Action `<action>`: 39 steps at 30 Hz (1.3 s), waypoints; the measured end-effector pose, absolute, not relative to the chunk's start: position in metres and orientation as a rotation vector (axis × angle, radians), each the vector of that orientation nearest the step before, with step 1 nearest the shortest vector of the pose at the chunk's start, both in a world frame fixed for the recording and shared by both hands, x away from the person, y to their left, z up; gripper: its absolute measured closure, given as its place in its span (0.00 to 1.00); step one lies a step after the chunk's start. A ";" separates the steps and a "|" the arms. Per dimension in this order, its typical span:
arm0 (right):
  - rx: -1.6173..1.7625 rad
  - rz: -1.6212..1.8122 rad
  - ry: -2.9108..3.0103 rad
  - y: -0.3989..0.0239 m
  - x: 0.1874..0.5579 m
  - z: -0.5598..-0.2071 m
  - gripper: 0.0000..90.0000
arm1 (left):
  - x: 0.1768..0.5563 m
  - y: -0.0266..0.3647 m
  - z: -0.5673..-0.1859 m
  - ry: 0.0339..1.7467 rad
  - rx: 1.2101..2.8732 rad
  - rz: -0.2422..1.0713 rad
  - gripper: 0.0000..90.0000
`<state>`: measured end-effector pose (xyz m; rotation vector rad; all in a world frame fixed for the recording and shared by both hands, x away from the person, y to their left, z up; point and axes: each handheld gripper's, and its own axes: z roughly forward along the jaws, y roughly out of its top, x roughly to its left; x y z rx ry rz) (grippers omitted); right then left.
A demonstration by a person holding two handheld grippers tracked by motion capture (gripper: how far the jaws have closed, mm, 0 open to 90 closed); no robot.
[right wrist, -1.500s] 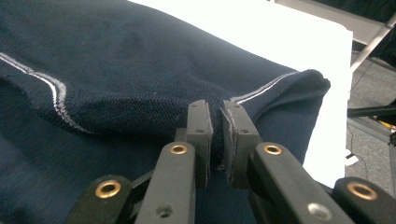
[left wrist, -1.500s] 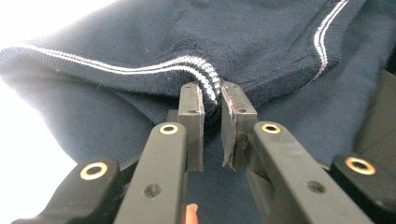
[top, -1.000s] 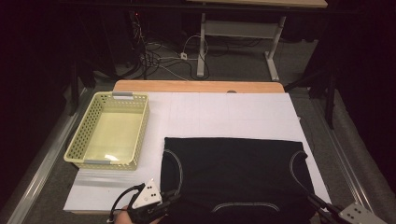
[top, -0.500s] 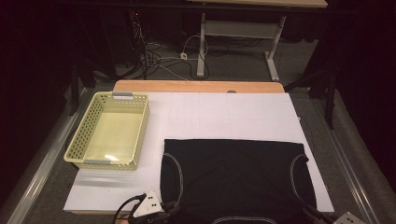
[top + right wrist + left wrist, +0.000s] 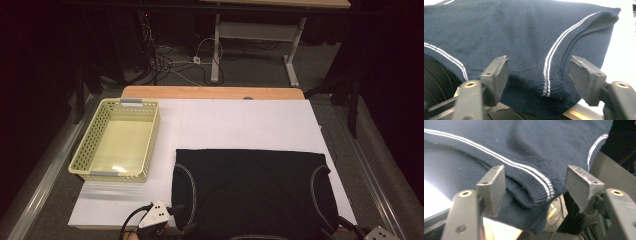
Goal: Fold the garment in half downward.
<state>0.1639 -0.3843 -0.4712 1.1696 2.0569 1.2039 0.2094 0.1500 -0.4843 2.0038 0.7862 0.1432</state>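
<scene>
My left gripper (image 5: pixel 535 185) and right gripper (image 5: pixel 539 72) have just been opening; the dark navy knitted garment with white stripes (image 5: pixel 250 190) lies unpinched between their jaws.

There's a pale yellow perforated plastic basket (image 5: pixel 116 147) sitting empty on the left side of the white table mat (image 5: pixel 240 122), with a wooden table edge (image 5: pixel 212 93) just behind it. Further back on the floor, a tangle of cables (image 5: pixel 170 57) beside a white desk frame (image 5: pixel 255 35)
</scene>
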 end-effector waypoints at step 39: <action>1.215 1.124 1.931 -0.379 0.220 -0.446 0.00 | 0.295 0.128 -0.473 0.933 1.998 0.271 0.00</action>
